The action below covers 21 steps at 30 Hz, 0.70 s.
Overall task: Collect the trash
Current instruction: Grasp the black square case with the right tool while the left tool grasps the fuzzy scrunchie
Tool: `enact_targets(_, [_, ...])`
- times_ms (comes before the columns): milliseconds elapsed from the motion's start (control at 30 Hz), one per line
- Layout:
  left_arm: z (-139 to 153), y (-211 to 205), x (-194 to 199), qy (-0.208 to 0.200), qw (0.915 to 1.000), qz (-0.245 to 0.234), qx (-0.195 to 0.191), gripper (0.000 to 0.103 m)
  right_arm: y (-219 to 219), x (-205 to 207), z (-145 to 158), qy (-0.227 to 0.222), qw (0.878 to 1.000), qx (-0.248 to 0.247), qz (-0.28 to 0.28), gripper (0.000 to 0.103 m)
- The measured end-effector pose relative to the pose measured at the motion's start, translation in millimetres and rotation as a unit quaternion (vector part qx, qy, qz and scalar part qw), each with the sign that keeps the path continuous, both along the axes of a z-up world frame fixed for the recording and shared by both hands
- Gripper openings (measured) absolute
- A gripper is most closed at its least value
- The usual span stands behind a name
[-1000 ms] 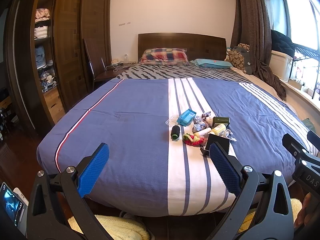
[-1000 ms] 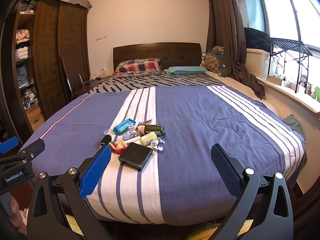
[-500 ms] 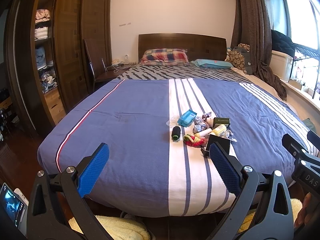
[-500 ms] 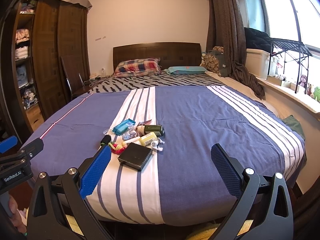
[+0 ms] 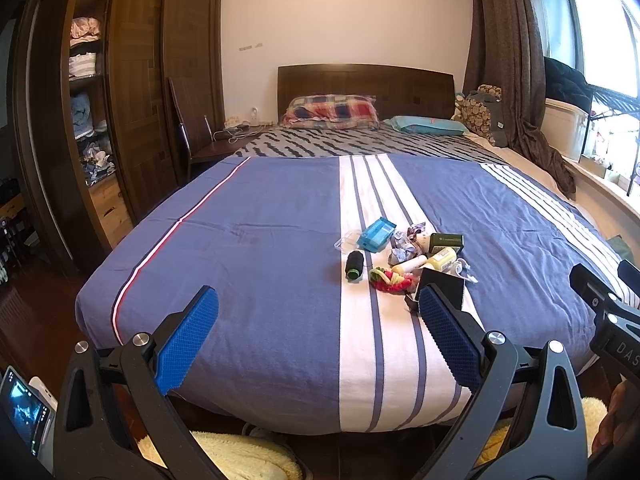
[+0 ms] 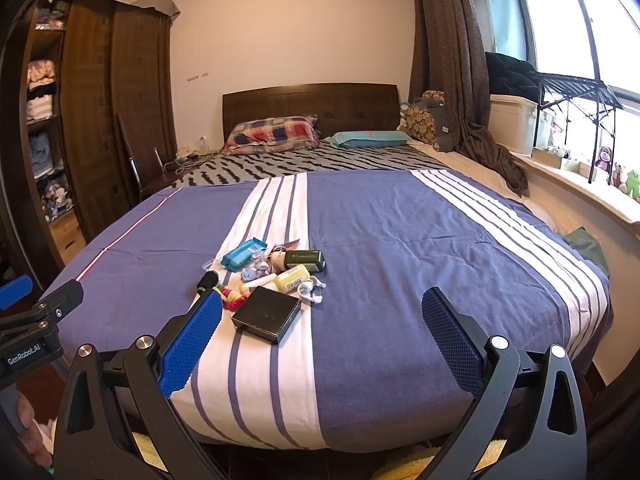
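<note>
Trash point(image 6: 276, 276) lies heaped on the bed's point(image 6: 400, 240) white stripe, well ahead of your left gripper point(image 5: 316, 332) and right gripper point(image 6: 322, 336), both spread wide and empty. Reach carelessly and you may scatter the small wrappers or grab the black box point(image 6: 267, 314).

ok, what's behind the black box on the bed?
Behind the black box: yellow bottle, red-yellow hair ties, dark green box. Its underside is hidden.
</note>
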State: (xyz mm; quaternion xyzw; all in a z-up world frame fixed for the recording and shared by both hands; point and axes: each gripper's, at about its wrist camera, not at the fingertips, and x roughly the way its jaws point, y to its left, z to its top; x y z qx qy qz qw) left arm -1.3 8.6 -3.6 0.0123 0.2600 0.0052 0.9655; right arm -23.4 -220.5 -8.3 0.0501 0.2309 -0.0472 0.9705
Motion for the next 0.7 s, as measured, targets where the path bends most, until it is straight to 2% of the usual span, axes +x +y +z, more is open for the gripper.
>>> enact_targets(267, [-15.1,0.0,18.8,0.022,0.9997,-0.01,0.004,0.095,-3.7,18.6,-20.7,0.029,1.0,0.005,-0.001,0.1])
enact_targets(500, [-47.0,7.1,51.5,0.058,0.9981,-0.021,0.006,0.095,-4.3,52.3,-52.7,0.067,0.997,0.034,0.0,0.1])
enact_targets(633, [-61.0,11.2,72.4,0.069,0.9972,-0.022,0.019,0.095,3.8,66.8,-67.5,0.056,0.998,0.029,-0.016,0.1])
enact_targets(700, [-67.1,13.1,80.2,0.075,0.9967,-0.024,0.018,0.095,9.2,83.1,-74.9,0.075,0.997,0.033,-0.008,0.1])
